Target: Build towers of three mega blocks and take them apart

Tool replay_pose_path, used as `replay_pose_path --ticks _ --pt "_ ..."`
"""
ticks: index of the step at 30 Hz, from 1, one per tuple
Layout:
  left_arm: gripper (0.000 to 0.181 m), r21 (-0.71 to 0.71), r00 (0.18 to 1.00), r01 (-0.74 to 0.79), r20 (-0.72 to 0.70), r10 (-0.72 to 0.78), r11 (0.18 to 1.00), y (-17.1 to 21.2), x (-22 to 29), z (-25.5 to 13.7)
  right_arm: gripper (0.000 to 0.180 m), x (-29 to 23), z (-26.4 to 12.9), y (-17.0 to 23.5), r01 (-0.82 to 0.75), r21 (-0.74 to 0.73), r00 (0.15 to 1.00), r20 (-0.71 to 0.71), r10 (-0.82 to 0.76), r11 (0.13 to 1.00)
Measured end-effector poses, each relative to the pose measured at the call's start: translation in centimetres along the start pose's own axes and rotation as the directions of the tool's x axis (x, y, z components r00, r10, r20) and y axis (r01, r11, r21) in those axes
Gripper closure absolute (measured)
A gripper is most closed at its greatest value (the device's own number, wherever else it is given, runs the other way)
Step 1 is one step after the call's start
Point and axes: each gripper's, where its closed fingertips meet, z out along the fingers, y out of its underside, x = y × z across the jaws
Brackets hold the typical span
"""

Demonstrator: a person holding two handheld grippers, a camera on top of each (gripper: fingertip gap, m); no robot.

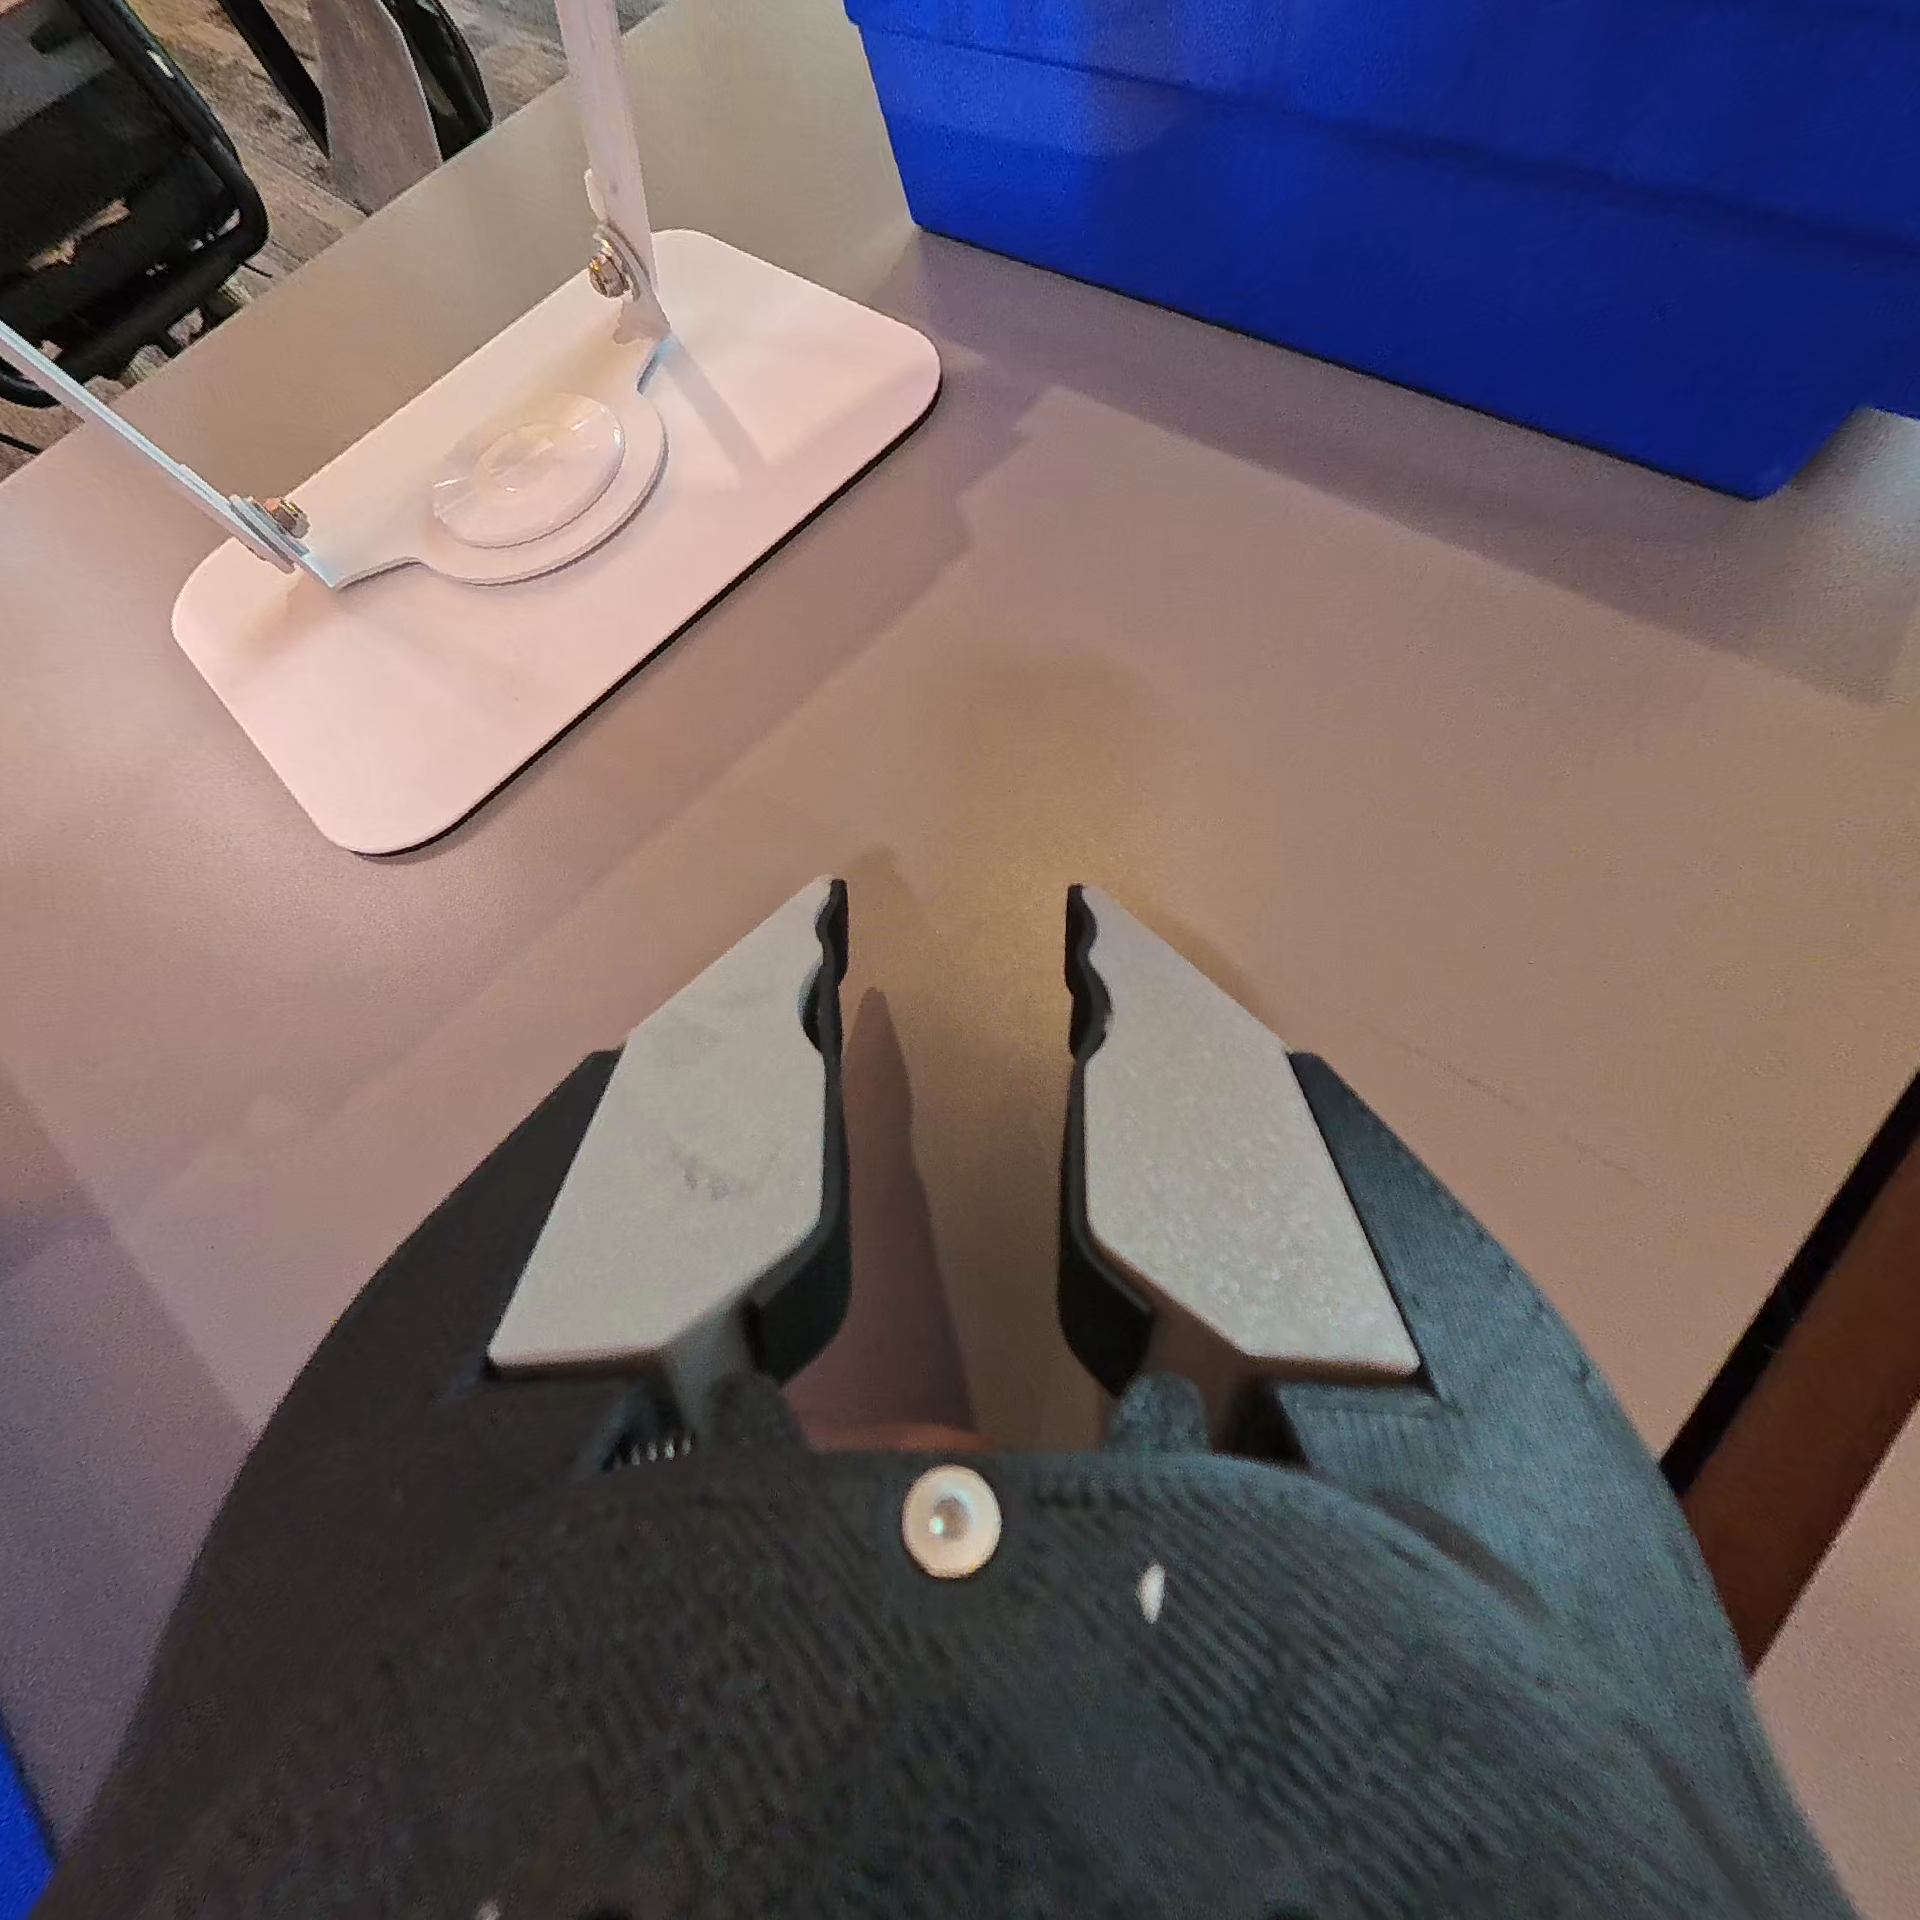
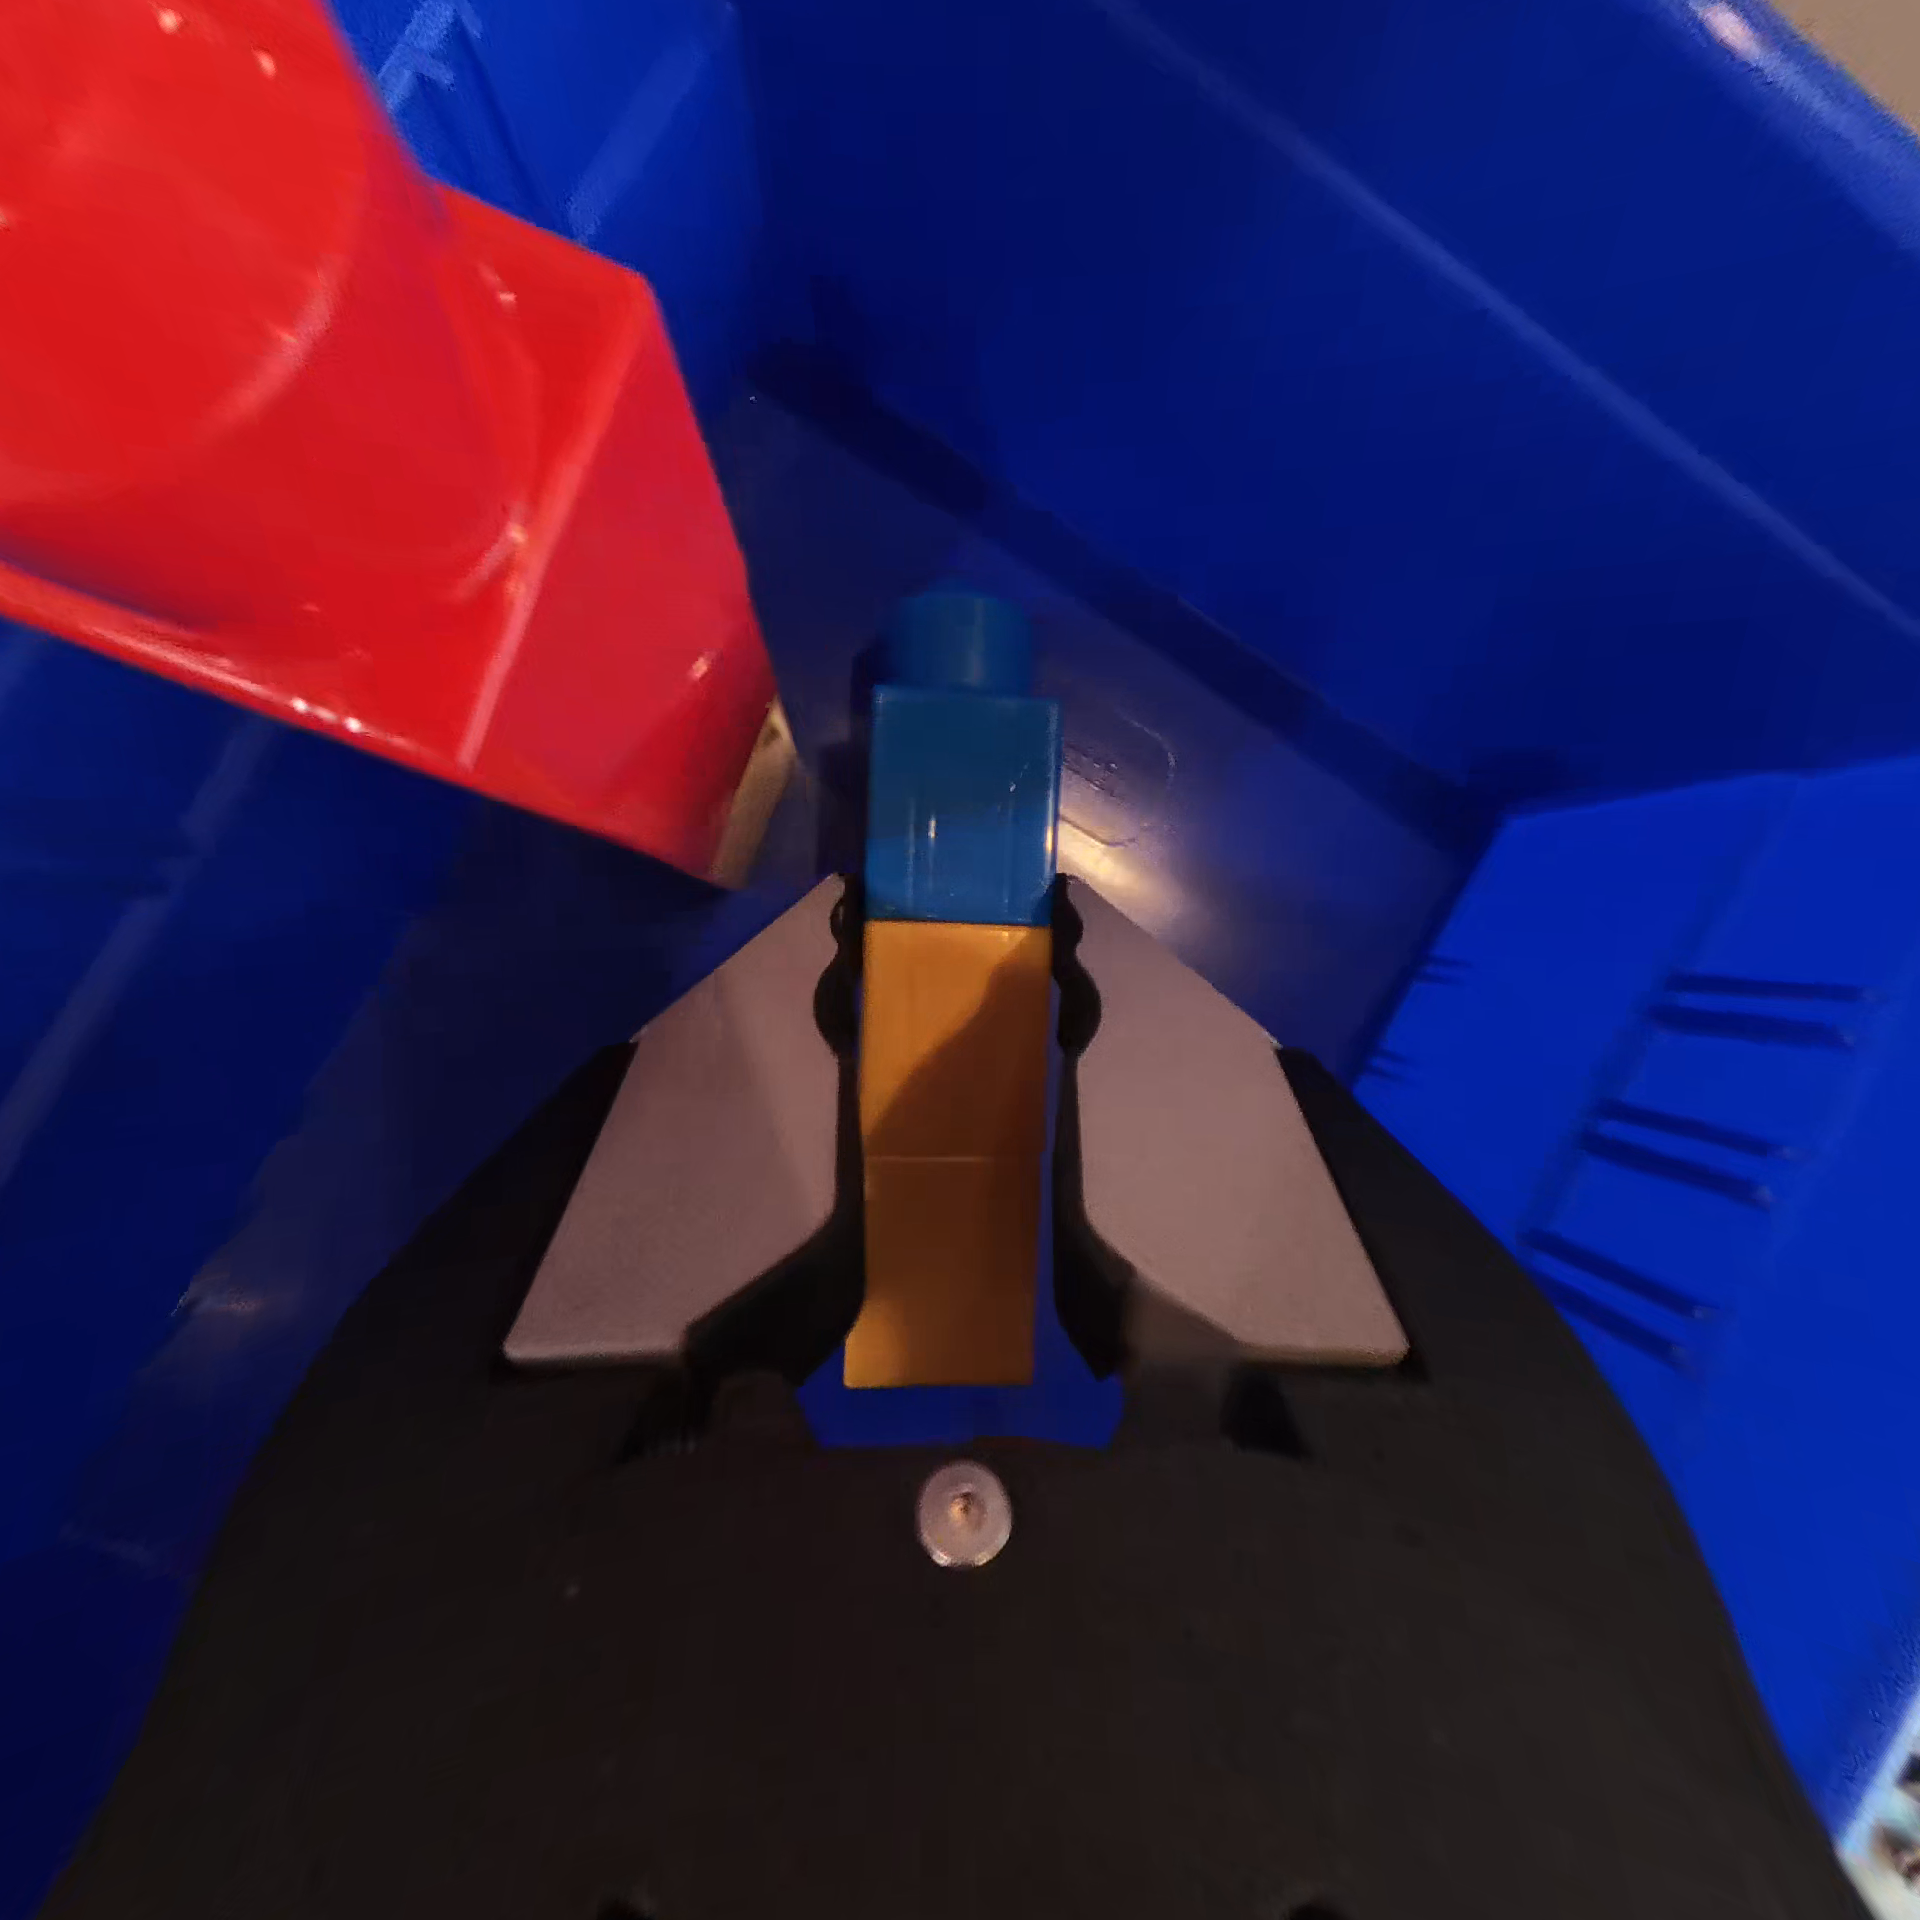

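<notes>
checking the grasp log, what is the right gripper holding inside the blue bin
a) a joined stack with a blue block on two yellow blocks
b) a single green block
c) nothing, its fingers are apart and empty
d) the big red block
a: in the right wrist view the right gripper is closed on a stack, a blue block on top of two yellow blocks, while the red block lies apart at upper left in the blue bin.

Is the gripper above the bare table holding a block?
No, the left gripper hangs open over the table with nothing between its fingers.
</notes>
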Motion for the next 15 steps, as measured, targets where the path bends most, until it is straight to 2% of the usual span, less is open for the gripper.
replay_pose_path --ticks 3,8,15 --pt "0.141 -0.001 1.000 0.003 -0.002 -0.003 1.000 0.0 0.0 0.0 0.146 0.7 -0.9 -0.5 -0.080 0.065 0.997 0.029 0.078 0.995" --pt "0.141 -0.004 1.000 -0.002 0.002 0.002 1.000 0.1 0.0 0.0 0.146 1.6 -2.9 -3.1 -0.205 0.282 0.978 0.086 0.188 0.937" --pt "0.141 -0.005 1.000 0.001 0.000 -0.001 1.000 0.1 0.0 0.0 0.146 2.4 -3.3 -4.7 -0.344 0.427 0.938 0.202 0.282 0.836"
